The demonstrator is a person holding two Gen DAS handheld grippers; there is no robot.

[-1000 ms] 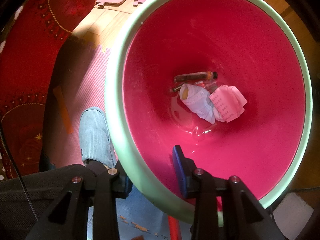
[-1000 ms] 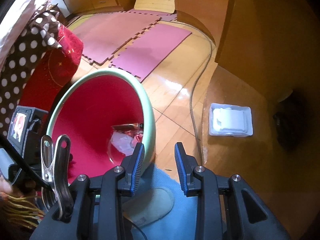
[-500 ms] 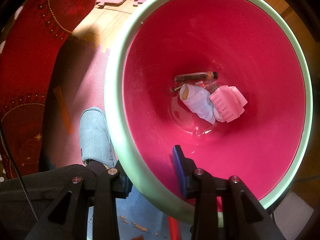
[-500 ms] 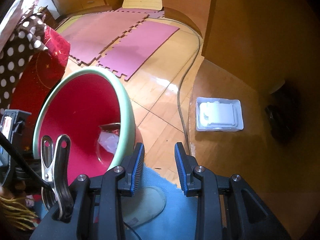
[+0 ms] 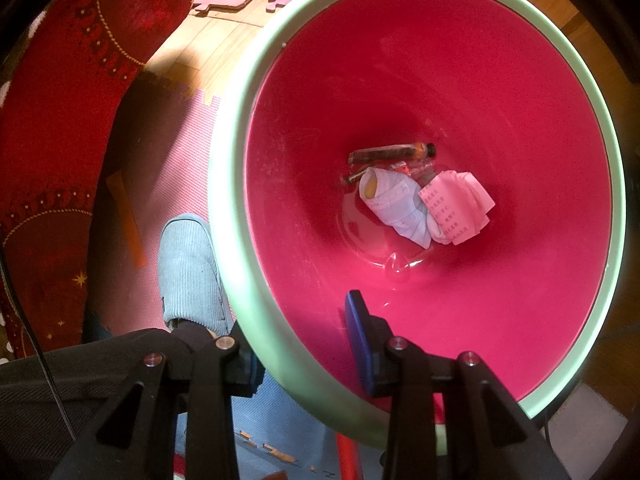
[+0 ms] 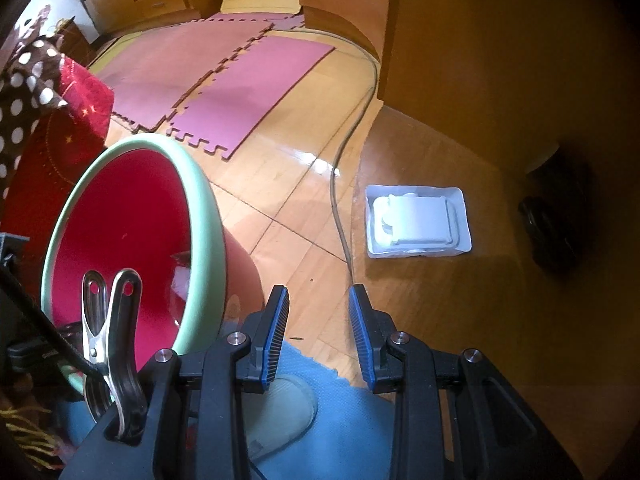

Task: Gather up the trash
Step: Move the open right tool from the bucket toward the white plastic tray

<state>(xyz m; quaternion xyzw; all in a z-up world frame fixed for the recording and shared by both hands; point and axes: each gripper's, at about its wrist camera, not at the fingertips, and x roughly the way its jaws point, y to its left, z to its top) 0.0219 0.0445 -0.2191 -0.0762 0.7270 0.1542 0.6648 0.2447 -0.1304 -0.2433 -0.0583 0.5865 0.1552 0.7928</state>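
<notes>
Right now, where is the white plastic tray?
In the right wrist view the white plastic tray lies flat on the wooden floor, right of centre, just right of the grey cable and ahead of the open right gripper.

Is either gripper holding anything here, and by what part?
The left gripper clamps the bin by its green rim, one finger inside, one outside. The right gripper holds nothing; its jaws stand apart.
</notes>
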